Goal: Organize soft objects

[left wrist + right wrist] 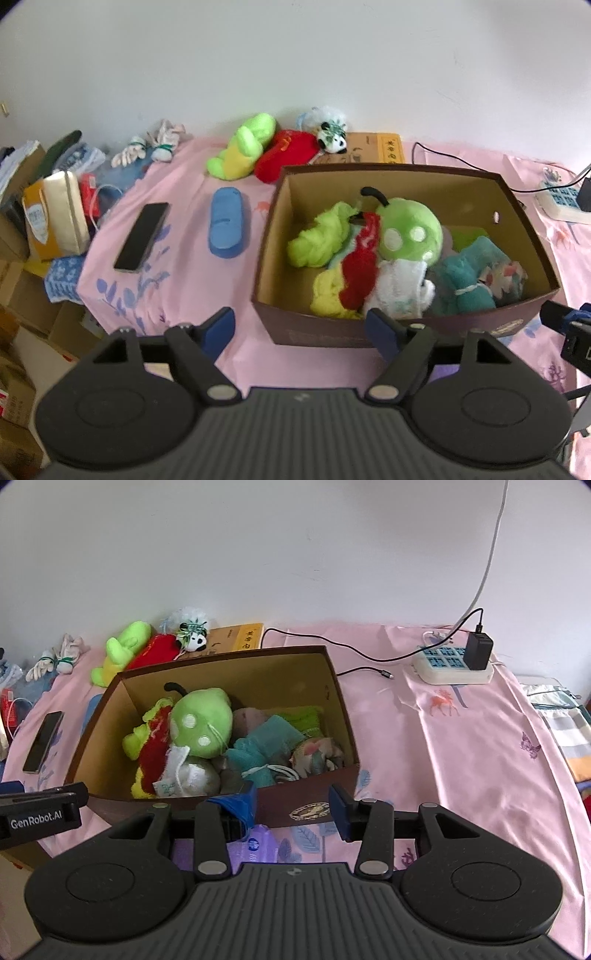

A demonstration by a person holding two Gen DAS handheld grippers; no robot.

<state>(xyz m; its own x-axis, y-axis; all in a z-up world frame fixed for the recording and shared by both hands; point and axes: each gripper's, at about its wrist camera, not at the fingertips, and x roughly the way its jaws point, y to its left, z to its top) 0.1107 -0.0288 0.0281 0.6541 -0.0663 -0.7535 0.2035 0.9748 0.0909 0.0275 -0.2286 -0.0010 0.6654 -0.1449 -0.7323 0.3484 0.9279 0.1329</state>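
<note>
Soft objects, sorting partly complete. Far left: knotted gloves [142,149] on the pink cloth [184,258], outside the box. Left of centre: a black phone [142,236] and a blue case [226,227]. Far centre: a green-yellow plush [242,147], a red plush [284,157] and a small panda [332,140], apparently not yet boxed. Centre-right: the cardboard box [532,236] already holds a green round plush [410,230], rolled cloths and towels. Near edge: left gripper [301,328] and right gripper [291,806], jaws spread, both empty.
</note>
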